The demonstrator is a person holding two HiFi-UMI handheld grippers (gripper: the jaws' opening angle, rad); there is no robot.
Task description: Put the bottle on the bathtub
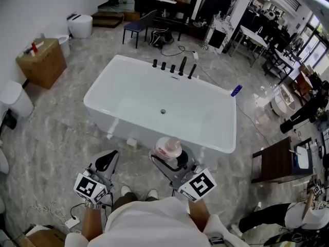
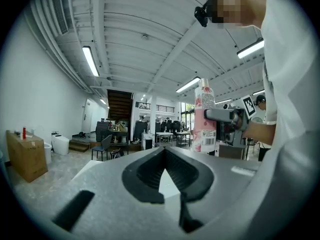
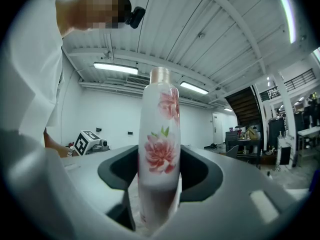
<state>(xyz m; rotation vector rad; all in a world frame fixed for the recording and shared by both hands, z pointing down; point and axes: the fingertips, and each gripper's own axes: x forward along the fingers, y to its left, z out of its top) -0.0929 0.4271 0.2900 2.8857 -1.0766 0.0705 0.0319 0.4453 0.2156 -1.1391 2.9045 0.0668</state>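
A white bottle (image 1: pixel 168 147) with pink flowers stands upright between the jaws of my right gripper (image 1: pixel 172 157), which is shut on it. It hangs just in front of the near rim of the white bathtub (image 1: pixel 144 94). In the right gripper view the bottle (image 3: pixel 160 149) fills the middle, with the right gripper (image 3: pixel 159 171) clamping its lower body. My left gripper (image 1: pixel 108 160) is lower left of the tub, shut and holding nothing. The left gripper view shows the left gripper (image 2: pixel 164 152) with its pads met, and the bottle (image 2: pixel 204 119) held off to the right.
Black tap fittings (image 1: pixel 175 66) line the tub's far rim, and a blue bottle (image 1: pixel 236 90) lies at its right corner. A cardboard box (image 1: pixel 41 60) and a toilet (image 1: pixel 79 24) are at the left. A dark wooden cabinet (image 1: pixel 275 161) is at the right. A small container (image 1: pixel 132 143) sits by the tub's base.
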